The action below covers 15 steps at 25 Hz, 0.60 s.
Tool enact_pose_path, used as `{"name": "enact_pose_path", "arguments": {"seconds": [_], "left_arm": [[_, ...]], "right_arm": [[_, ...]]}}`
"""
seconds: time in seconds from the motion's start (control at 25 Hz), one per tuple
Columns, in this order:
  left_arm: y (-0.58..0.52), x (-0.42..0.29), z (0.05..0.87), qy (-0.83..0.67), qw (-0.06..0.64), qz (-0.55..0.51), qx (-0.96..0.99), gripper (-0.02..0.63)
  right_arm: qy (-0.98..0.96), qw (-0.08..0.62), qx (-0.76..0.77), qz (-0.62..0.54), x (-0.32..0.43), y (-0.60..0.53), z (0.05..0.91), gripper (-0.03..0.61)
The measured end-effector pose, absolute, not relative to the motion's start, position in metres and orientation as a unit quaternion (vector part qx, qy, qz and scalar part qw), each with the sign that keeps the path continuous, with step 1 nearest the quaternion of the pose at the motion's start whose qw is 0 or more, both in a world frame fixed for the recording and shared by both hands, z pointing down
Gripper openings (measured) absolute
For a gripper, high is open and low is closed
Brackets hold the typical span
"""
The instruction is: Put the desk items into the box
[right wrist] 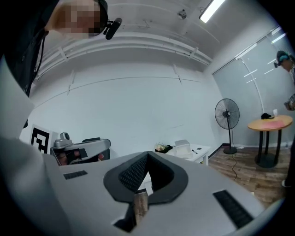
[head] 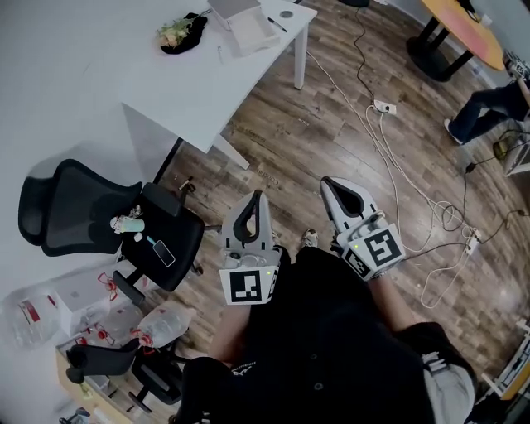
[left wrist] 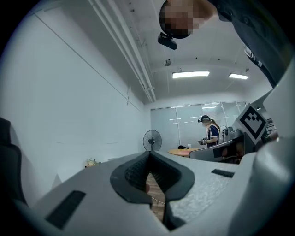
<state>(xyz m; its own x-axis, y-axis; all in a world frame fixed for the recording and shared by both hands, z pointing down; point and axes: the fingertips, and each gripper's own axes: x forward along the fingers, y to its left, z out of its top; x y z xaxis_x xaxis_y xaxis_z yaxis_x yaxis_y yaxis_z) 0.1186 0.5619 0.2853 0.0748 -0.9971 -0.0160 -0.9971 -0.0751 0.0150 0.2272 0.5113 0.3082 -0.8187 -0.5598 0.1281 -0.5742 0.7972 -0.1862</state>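
Note:
A white desk stands at the upper left of the head view, well away from me. On its far end lie an open white box, a bunch of flowers on something black, a pen and a small round item. I hold both grippers close to my body, above the wooden floor. My left gripper is shut with nothing in it. My right gripper is also shut and empty. The right gripper view shows the desk, the box and the flowers far beyond its jaws.
A black office chair at the left carries a phone and a small figure. Plastic bags and clutter lie below it. Cables and a power strip cross the floor at the right. A round orange table and another person's legs are at the far right.

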Motion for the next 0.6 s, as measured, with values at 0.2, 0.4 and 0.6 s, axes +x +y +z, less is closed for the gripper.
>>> {"name": "enact_pose_path", "arguments": {"seconds": [0.2, 0.4, 0.6], "left_arm": [[0.556, 0.136, 0.285, -0.686, -0.009, -0.012, 0.727, 0.008], [0.551, 0.152, 0.294, -0.687, 0.000, -0.015, 0.727, 0.008], [0.546, 0.164, 0.297, -0.677, 0.013, -0.030, 0.735, 0.008]], "right_arm": [[-0.951, 0.036, 0.290, 0.099, 0.245, 0.512, 0.311, -0.002], [-0.950, 0.041, 0.299, 0.085, 0.264, 0.505, 0.314, -0.002], [-0.941, 0.045, 0.320, 0.101, 0.282, 0.499, 0.320, -0.002]]}}
